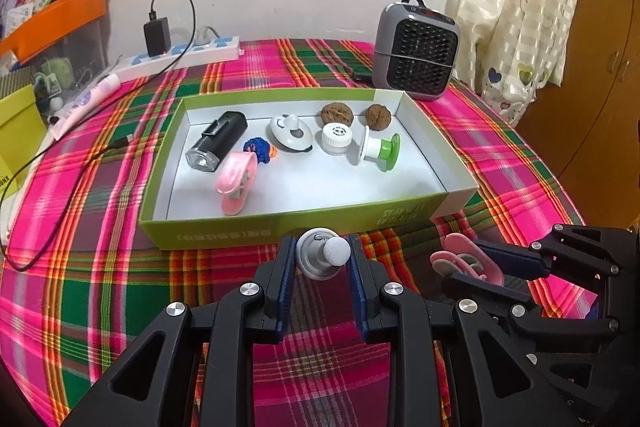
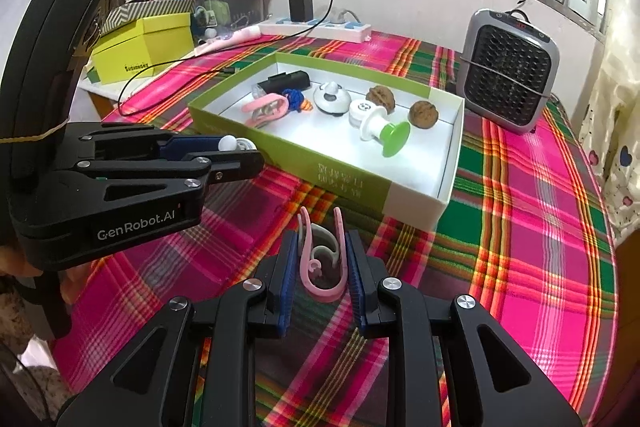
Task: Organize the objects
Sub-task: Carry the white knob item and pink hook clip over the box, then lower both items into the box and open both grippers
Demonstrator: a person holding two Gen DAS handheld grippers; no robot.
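Two hand-held grippers over a pink-and-green plaid cloth [image 1: 100, 267], just short of a green-sided open box [image 1: 224, 235]. Left gripper [image 1: 322, 255] closed on a grey disc with a white knob [image 1: 324, 255], held close to the box's near wall; the same piece seen from the side between the fingers in the right wrist view [image 2: 236, 145]. Right gripper [image 2: 322, 255] clamped on a pink clip [image 2: 324, 259], its two prongs pointing toward the box and a grey inner part showing between them; in the left wrist view, right of the left gripper and near the box's front corner [image 1: 466, 261].

Inside the box: a black bike light [image 1: 218, 143], a second pink clip [image 1: 236, 179], a blue knitted toy [image 1: 258, 149], a white disc with a knob [image 1: 290, 133], a white round cap [image 1: 337, 139], a white-and-green spool [image 1: 378, 149] lying on its side, and two walnuts [image 1: 338, 114] along the far wall.

Behind the box: a grey fan heater [image 1: 416, 53] and a white power strip [image 1: 180, 57] with a black charger plugged in
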